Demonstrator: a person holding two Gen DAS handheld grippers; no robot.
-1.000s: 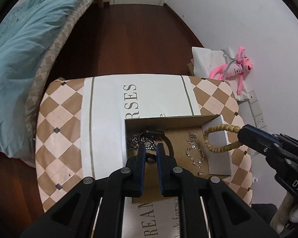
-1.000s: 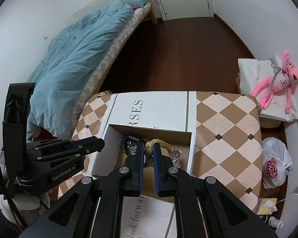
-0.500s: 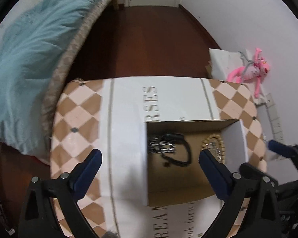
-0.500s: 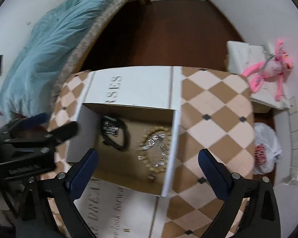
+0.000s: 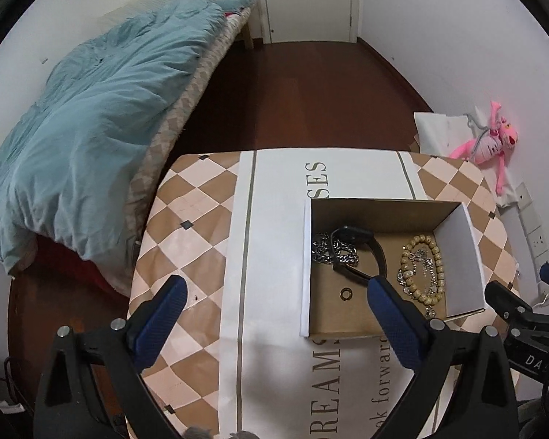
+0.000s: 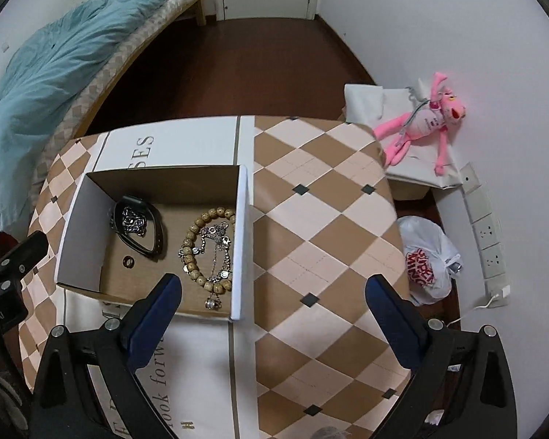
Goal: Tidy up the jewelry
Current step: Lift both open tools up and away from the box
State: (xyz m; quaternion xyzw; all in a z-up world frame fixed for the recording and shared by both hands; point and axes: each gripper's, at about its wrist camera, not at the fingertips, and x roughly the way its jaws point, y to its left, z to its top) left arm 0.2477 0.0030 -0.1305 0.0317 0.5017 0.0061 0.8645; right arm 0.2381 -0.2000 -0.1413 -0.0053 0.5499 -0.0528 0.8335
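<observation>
An open cardboard box (image 5: 305,267) (image 6: 239,241) sits on the checkered table. Inside lie a wooden bead bracelet (image 5: 437,256) (image 6: 195,226), a silver chain necklace (image 5: 419,267) (image 6: 219,252), a black band (image 5: 378,252) (image 6: 157,234) with a silver chain (image 5: 327,252) (image 6: 131,219), and a small ring (image 5: 346,293) (image 6: 128,262). My left gripper (image 5: 274,303) is open and empty above the table, left of the box. My right gripper (image 6: 272,301) is open and empty above the box's right wall.
A checkered cloth with a white printed runner covers the table (image 5: 194,219) (image 6: 329,219). A bed with a blue duvet (image 5: 91,128) stands at the left. A pink plush toy (image 6: 424,124), a plastic bag (image 6: 426,259) and wall sockets (image 6: 488,234) are at the right.
Both grippers opened from shut and pulled back and up from the box. The bead bracelet and the black band now lie in the box.
</observation>
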